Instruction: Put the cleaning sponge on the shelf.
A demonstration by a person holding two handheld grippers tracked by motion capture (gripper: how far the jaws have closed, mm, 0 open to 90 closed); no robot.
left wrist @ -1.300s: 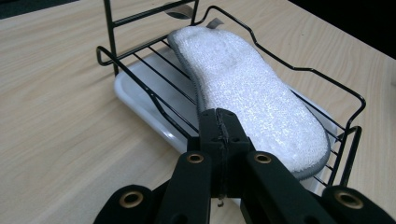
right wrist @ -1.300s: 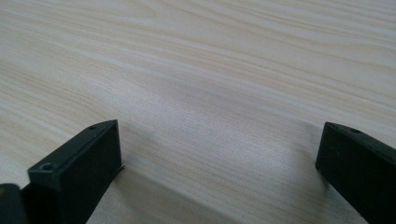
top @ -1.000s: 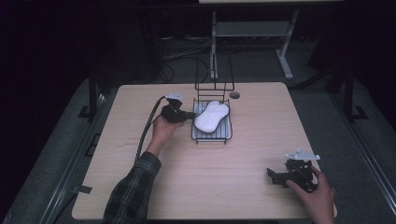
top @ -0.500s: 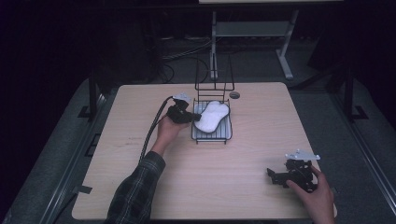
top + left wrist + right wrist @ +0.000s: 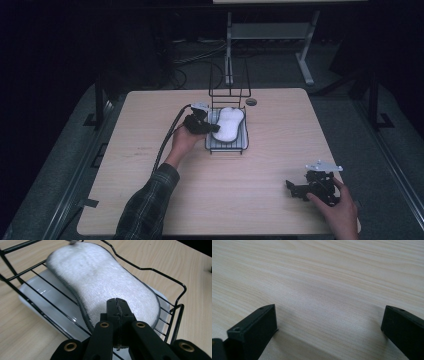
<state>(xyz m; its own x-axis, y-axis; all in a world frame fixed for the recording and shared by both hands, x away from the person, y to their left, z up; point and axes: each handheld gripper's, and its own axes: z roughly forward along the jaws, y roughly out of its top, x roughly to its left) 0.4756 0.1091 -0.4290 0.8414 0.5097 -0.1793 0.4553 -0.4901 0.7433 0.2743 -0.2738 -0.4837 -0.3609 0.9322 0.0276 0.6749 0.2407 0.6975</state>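
A white, peanut-shaped sponge (image 5: 231, 122) (image 5: 100, 277) lies in a black wire rack (image 5: 227, 148) (image 5: 180, 290) at the table's far middle, and a white tray (image 5: 40, 295) sits under the wires. My left gripper (image 5: 216, 129) (image 5: 116, 302) reaches in from the rack's left side. Its jaws are pressed together, shut, with the tips just over the sponge's near end and nothing visible between them. My right gripper (image 5: 292, 187) (image 5: 329, 327) rests low on the bare wood near the front right corner, open and empty.
The light wooden table (image 5: 280, 130) has a small round grommet (image 5: 251, 101) behind the rack. A black cable (image 5: 167, 140) trails from the left gripper toward the front left. A metal stand (image 5: 230, 55) rises beyond the far edge.
My left hand has slid to the right, bringing its shut jaws from beside the rack to over the sponge's near end. The sponge and the right hand have stayed put.
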